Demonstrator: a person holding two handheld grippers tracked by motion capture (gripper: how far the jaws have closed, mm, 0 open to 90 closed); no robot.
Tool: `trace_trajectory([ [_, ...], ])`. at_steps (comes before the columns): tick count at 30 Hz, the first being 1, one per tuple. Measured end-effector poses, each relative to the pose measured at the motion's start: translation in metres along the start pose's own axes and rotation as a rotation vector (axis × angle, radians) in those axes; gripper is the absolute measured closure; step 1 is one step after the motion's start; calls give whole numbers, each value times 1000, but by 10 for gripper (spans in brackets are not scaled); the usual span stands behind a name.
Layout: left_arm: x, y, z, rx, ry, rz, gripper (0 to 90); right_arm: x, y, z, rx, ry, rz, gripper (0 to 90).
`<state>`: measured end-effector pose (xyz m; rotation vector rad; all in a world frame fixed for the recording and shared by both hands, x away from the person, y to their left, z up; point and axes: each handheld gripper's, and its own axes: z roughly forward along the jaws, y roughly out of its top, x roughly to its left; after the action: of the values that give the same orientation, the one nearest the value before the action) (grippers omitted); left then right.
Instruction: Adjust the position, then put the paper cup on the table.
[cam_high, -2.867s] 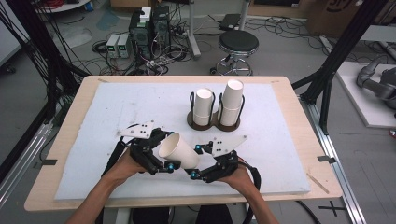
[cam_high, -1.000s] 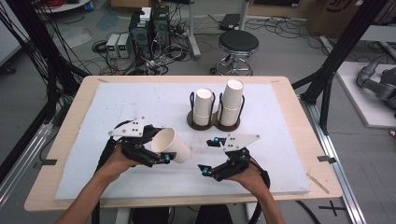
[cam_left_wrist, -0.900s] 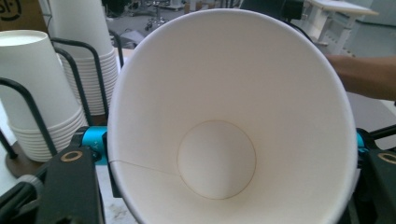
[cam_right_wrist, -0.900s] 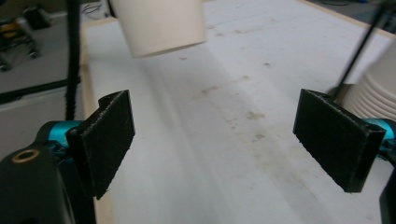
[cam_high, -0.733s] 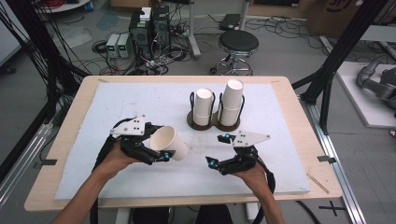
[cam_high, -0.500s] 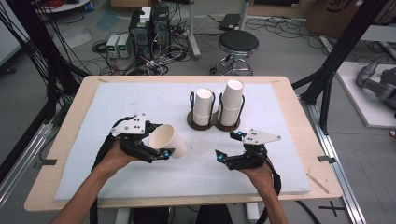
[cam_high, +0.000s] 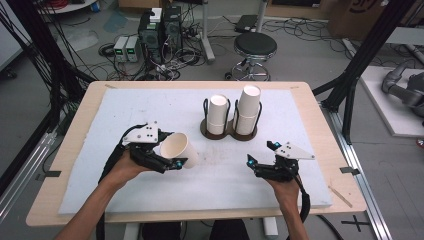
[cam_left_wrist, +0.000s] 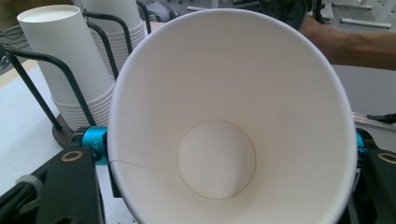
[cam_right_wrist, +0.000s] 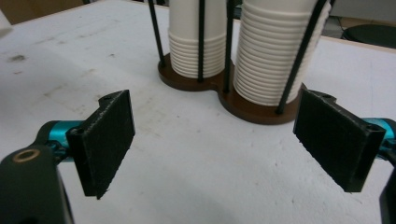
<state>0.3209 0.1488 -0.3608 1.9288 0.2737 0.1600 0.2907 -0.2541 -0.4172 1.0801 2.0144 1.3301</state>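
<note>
Gripping one cup (cam_high: 178, 149) sideways in the left tongs (cam_high: 172, 152) just off the surface (cam_high: 115, 105), short of the rack (cam_high: 230, 131), needing steady light pressure so paper won't crush, while right tongs (cam_high: 257, 161), empty and spread wide, now sit farther right than moments ago.

Paper cup (cam_high: 179, 149): white, single, tipped on its side above the white mat, mouth turned toward the person, empty inside (cam_left_wrist: 219, 158), seam line visible on the inner wall.
Cup holder (cam_high: 230, 131): dark brown double base with black wire uprights, standing mid-table.
Left stack (cam_high: 217, 114): white cups, nested, shorter.
Right stack (cam_high: 247, 108): white cups, nested, taller.
</note>
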Motion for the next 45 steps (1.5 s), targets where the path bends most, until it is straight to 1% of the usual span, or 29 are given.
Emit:
trace_trajectory([
  [1, 0, 0, 0, 3, -1, 1, 279, -2, -3, 1, -3, -6, 0, 133],
  [4, 1, 0, 1, 6, -1, 0, 279, -6, -11, 2, 1, -12, 20, 141],
  [10, 3, 1, 1, 15, -3, 2, 279, -10, -18, 3, 10, -11, 31, 143],
  [13, 3, 0, 2, 14, -11, -7, 278, -11, -19, 4, 6, -13, 27, 143],
  [16, 4, 0, 2, 15, -6, -11, 278, -11, -21, 5, 4, -17, 28, 144],
  [20, 3, 1, 2, 15, -2, 1, 278, -11, -24, 5, 0, -15, 37, 146],
  [29, 4, 1, 2, 22, 1, 1, 278, -15, -26, 4, -1, -28, 42, 146],
  [39, 5, 0, 6, 32, 17, 6, 278, -16, -27, 3, 2, -27, 46, 146],
  [40, 6, 0, 6, 39, 26, 18, 278, -16, -27, 3, 1, -27, 47, 146],
  [42, 6, 0, 8, 43, 26, 21, 278, -16, -28, 3, 7, -27, 49, 146],
  [44, 6, 1, 12, 58, 37, 34, 278, -16, -28, 4, 10, -28, 45, 146],
  [45, 7, 2, 13, 58, 37, 31, 278, -16, -29, 5, 11, -27, 48, 146],
])
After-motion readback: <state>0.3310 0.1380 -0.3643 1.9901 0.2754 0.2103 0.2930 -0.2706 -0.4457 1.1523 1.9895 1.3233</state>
